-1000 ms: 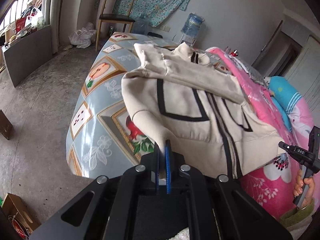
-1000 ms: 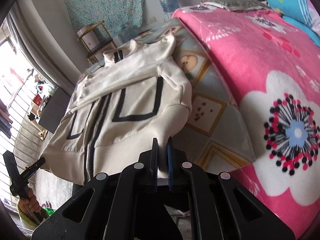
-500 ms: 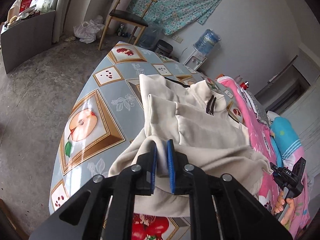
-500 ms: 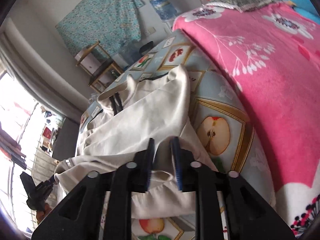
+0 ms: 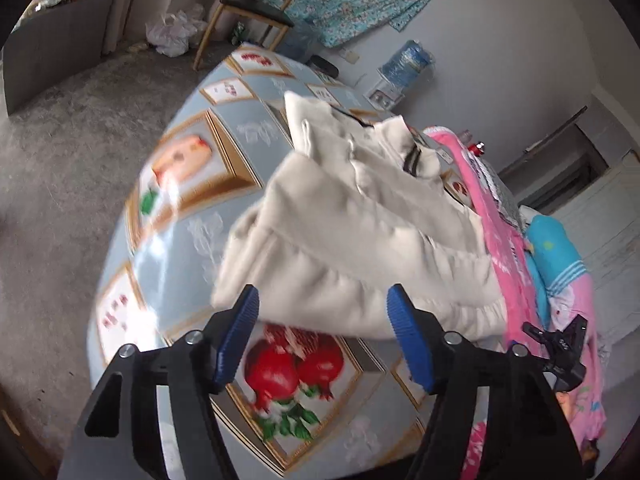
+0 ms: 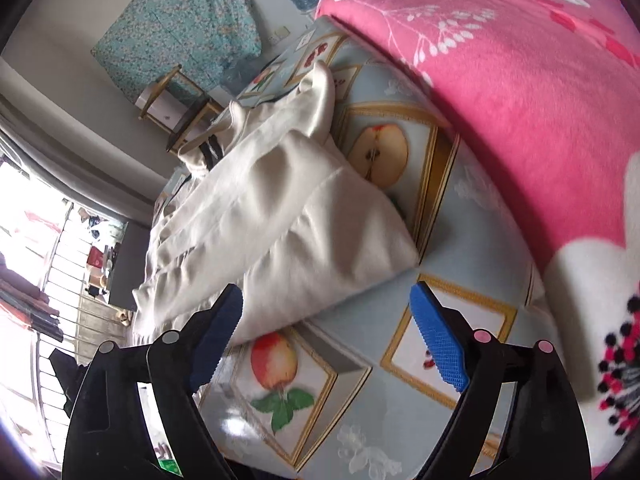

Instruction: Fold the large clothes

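Note:
A cream zip jacket [image 5: 360, 236] with black trim lies folded in half on the table [image 5: 192, 240], its hem laid up over the chest. My left gripper [image 5: 322, 294] hovers at the jacket's near fold. Its jaws are opening, and the blue pads [image 5: 408, 336] stand apart from the cloth. In the right wrist view the jacket [image 6: 280, 220] has its near corner just ahead of my right gripper [image 6: 326, 291]. That gripper's jaws are opening too, with nothing pressed between them. The right gripper [image 5: 556, 330] also shows at the right edge of the left wrist view.
The table [image 6: 400, 360] wears a glossy blue cloth with fruit pictures. A pink flowered blanket [image 6: 520, 80] lies along its right side, with a blue pillow [image 5: 556, 252] beyond. A wooden chair [image 5: 248, 4] and a water bottle [image 5: 408, 60] stand at the far wall. Bare concrete floor [image 5: 60, 184] lies to the left.
Both grippers carried the jacket's hem forward over its upper half, then their jaws went from shut on the cloth to wide apart. The hem now rests on the jacket.

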The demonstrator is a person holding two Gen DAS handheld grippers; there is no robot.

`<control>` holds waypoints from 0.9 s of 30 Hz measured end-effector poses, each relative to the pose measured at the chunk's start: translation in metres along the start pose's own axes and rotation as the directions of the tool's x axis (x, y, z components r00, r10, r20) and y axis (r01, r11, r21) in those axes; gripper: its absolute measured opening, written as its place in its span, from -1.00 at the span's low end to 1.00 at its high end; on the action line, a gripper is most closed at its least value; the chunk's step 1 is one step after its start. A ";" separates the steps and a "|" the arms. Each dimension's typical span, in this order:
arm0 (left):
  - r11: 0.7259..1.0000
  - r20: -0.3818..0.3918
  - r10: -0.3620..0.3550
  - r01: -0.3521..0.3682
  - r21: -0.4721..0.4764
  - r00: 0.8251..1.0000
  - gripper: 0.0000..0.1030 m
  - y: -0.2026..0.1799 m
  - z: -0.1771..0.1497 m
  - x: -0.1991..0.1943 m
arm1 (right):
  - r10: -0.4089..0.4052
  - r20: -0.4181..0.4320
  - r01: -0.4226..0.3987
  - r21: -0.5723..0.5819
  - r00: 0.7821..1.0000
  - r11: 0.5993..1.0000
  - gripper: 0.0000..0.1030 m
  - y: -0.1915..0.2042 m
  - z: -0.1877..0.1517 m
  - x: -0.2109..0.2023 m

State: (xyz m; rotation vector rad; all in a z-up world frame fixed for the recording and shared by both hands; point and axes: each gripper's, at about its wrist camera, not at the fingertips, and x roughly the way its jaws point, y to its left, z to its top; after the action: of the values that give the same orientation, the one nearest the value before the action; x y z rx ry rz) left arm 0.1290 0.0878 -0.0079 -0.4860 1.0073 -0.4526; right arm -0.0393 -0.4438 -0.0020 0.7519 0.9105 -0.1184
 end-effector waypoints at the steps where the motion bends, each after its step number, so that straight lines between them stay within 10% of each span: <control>1: 0.999 -0.025 -0.029 0.028 -0.025 0.999 0.39 0.000 -0.007 0.007 | 0.007 -0.027 -0.006 0.004 1.000 1.000 0.64 0.001 -0.006 0.005; 5: 0.985 -0.043 -0.048 0.040 -0.170 0.998 0.40 0.011 -0.018 0.037 | -0.003 -0.066 0.005 0.036 0.998 0.999 0.65 -0.001 -0.017 0.029; 10: 0.922 0.114 -0.060 0.099 -0.375 0.992 0.42 0.033 -0.012 0.034 | 0.045 0.003 -0.045 0.099 0.999 0.994 0.65 -0.001 -0.005 0.035; 16: 0.914 0.204 0.135 -0.043 -0.404 0.970 0.21 0.012 -0.005 0.039 | 0.053 0.133 -0.076 0.178 0.990 0.981 0.63 -0.001 0.006 0.045; 22: 0.888 0.294 0.456 -0.451 -0.089 0.840 -0.62 -0.044 -0.011 0.055 | -0.002 0.200 -0.047 0.238 0.980 0.970 -0.60 -0.008 0.006 0.046; 27: 0.796 0.474 0.462 -0.586 0.151 0.750 -0.84 -0.086 -0.018 0.042 | -0.021 0.263 -0.010 0.115 0.965 0.993 -0.84 0.012 0.008 0.016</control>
State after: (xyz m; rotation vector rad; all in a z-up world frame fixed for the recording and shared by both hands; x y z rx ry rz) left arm 0.1209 -0.0084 0.0050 -0.0027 0.6035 0.0321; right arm -0.0190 -0.4367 -0.0049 0.8194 0.6553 -0.2721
